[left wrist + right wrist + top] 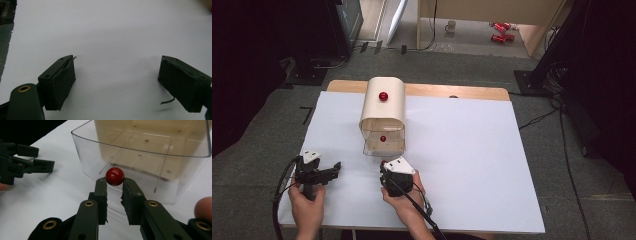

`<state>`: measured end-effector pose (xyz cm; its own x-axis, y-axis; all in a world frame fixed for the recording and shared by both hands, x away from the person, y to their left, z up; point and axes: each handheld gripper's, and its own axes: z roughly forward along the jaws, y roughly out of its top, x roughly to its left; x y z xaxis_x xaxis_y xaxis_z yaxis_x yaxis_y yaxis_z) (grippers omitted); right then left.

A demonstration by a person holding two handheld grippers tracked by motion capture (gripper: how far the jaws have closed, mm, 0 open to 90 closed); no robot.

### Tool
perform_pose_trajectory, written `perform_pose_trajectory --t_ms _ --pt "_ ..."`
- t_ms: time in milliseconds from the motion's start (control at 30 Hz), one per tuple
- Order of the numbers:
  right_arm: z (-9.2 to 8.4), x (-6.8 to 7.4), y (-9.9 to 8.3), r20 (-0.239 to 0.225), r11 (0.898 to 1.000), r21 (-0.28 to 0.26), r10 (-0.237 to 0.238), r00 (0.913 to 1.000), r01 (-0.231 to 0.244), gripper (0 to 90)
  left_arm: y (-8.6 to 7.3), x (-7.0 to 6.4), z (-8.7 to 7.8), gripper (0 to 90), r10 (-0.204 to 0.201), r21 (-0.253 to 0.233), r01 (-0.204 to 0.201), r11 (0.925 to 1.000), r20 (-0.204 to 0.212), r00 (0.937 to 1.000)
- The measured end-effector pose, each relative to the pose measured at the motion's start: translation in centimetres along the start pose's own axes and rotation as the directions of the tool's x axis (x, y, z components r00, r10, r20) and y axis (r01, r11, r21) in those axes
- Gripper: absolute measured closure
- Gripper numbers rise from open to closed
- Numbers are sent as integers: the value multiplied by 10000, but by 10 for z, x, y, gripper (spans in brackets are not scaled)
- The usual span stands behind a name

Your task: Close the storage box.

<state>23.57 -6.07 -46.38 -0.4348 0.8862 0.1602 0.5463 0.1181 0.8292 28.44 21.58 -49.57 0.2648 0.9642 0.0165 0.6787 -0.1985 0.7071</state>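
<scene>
A cream round-topped box [383,107] with a red knob [383,96] stands at the table's far middle. A clear plastic tray [384,142] juts from its near side, and a second red ball [383,138] shows in it. My right gripper [383,165] sits just in front of the tray. Its tips [114,181] are shut on a small red ball [114,176] right against the clear wall [140,170]. I cannot tell whether that ball is fixed to the wall. My left gripper [334,169] rests at the near left, jaws wide open [117,72] over bare white table.
The white tabletop [472,150] stretches wide to the right of the box. A wooden strip [462,92] runs along its far edge. On the floor beyond lie a mug [451,26] and red cans [501,31]. The left gripper [30,165] lies left of the tray.
</scene>
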Motion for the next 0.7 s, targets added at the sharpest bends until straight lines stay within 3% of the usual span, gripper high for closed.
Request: perform_pose_trajectory --t_ms 700 --pt "22 -11 15 267 10000 65 -63 9996 61 759 0 0 0 141 3 0 -3 10000 1 10000"
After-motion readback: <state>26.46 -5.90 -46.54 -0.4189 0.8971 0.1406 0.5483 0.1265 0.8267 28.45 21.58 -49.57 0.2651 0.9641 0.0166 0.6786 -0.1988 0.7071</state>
